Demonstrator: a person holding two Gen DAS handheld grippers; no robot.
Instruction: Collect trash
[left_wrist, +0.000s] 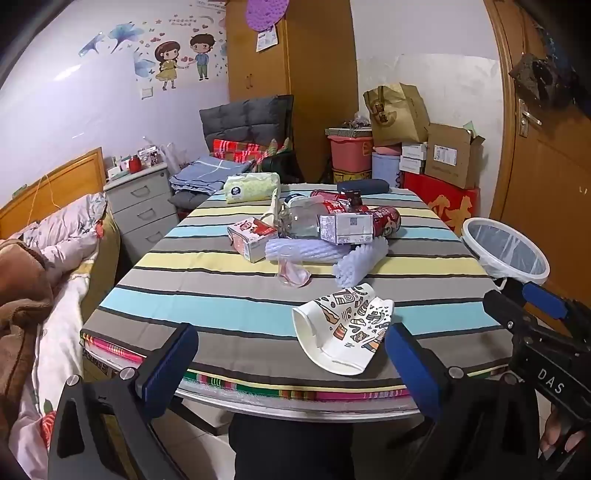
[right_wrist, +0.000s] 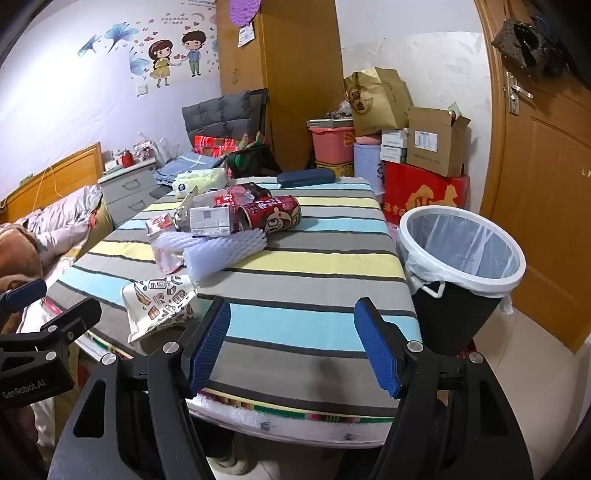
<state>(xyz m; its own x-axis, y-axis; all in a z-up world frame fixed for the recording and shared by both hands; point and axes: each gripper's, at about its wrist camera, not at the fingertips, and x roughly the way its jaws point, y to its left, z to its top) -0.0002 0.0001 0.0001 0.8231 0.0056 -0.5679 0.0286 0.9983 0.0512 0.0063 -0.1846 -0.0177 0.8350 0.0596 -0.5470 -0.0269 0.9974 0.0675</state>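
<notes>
The table (right_wrist: 314, 332) is covered with matt striped cloth. A flattened printed paper cup (left_wrist: 343, 332), ribbed white foam netting (right_wrist: 225, 251) and a glossy red metal can (right_wrist: 273, 216) are seen. The bin (right_wrist: 461, 258) is lined with thin translucent plastic.

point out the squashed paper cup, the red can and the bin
squashed patterned paper cup (left_wrist: 343, 332), left wrist view, printed side
red drink can (right_wrist: 273, 216), right wrist view, side wall
white-rimmed black bin (right_wrist: 517, 254), right wrist view, rim

A flattened patterned paper cup (left_wrist: 343, 332) lies near the table edge; cans, cartons and foam sleeves (left_wrist: 291, 249) pile mid-table beside the lined bin (right_wrist: 461, 254).
</notes>
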